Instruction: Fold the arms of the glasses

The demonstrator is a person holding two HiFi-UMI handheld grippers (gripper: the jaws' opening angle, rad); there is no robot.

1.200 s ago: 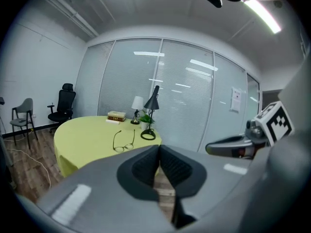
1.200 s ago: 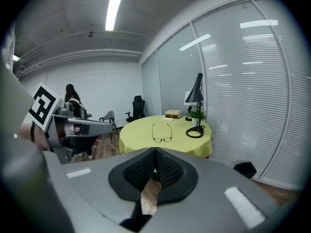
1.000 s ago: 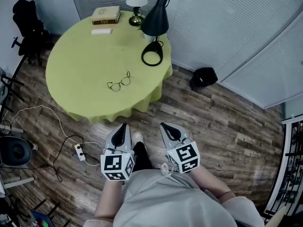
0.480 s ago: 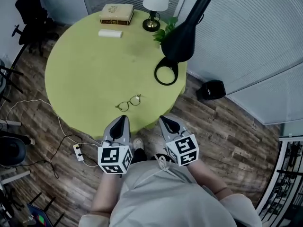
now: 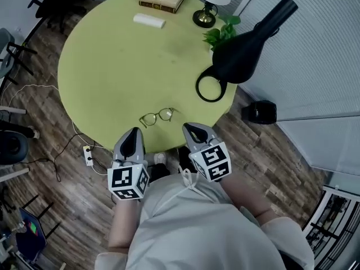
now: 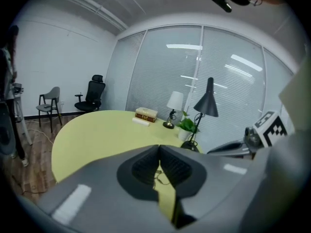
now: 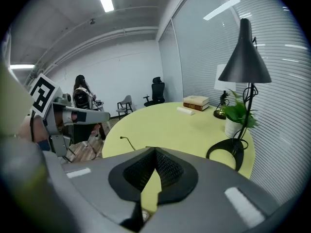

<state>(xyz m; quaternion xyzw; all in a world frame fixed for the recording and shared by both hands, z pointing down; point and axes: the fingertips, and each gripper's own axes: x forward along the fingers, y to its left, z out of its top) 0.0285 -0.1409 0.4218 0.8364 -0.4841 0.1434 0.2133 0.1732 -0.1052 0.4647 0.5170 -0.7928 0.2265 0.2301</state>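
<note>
You are at the approach, before any contact. The glasses (image 5: 157, 117) lie on the green bench (image 5: 95, 66) close to its near edge, arms apparently unfolded, and neither tool touches them. Your left gripper (image 5: 134, 133) and right gripper (image 5: 189, 128) hang just off the bench edge, one to each side of the frames. Both pairs of jaws are clenched tip to tip with nothing between them. The next move, I judge, calls for releasing at least one pair and bringing it down over a lens rim or the bridge to steady the frame. The other pair can then swing an arm inward — gently, since thin wire may skid on the smooth top. Much is hard to read: in the head view the arms are too fine to trace, and the left gripper view shows only a sliver of frame through the gap below its jaws. The right gripper view catches just one arm tip (image 7: 127, 143) above its jaw.
</note>
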